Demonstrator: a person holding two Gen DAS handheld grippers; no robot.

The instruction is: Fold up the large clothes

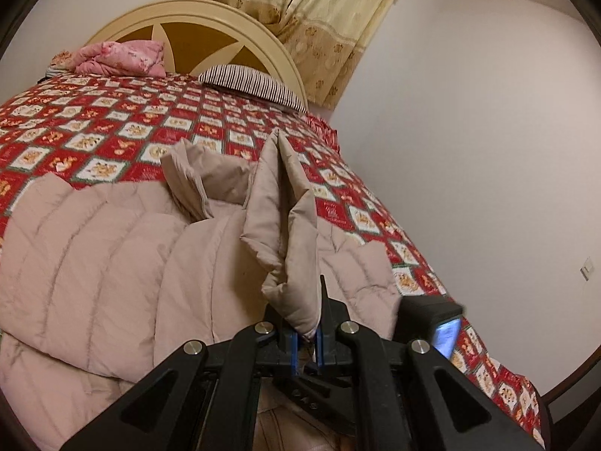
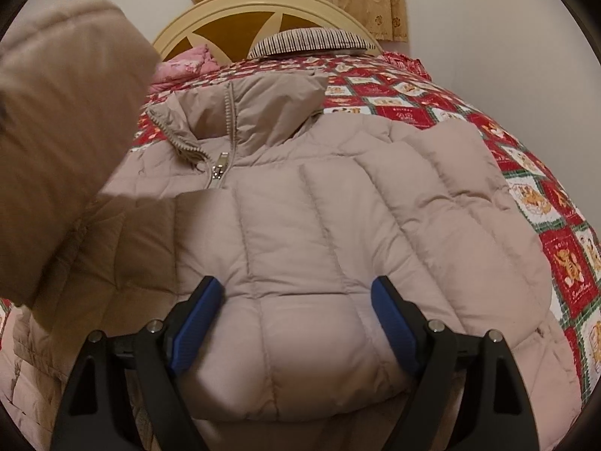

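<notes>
**Jacket sleeve pinched, body lying on the bed**

The left tongs (image 1: 306, 332) were clamped on a sleeve (image 1: 280, 218) of the beige padded jacket (image 2: 319, 225) — lifted toward twelve o'clock. The right tongs (image 2: 296, 323) stood wide apart, gripping nothing, straddling the jacket's quilted front. The jacket lay on the red patterned bed (image 2: 526, 173), collar toward the headboard (image 2: 240, 11).

Two close wrist views along the bed (image 1: 112, 112), both toward the headboard (image 2: 263, 3).

Striped pillow (image 1: 252, 83), pink quilt (image 1: 124, 58), curtain (image 1: 319, 18)
</notes>
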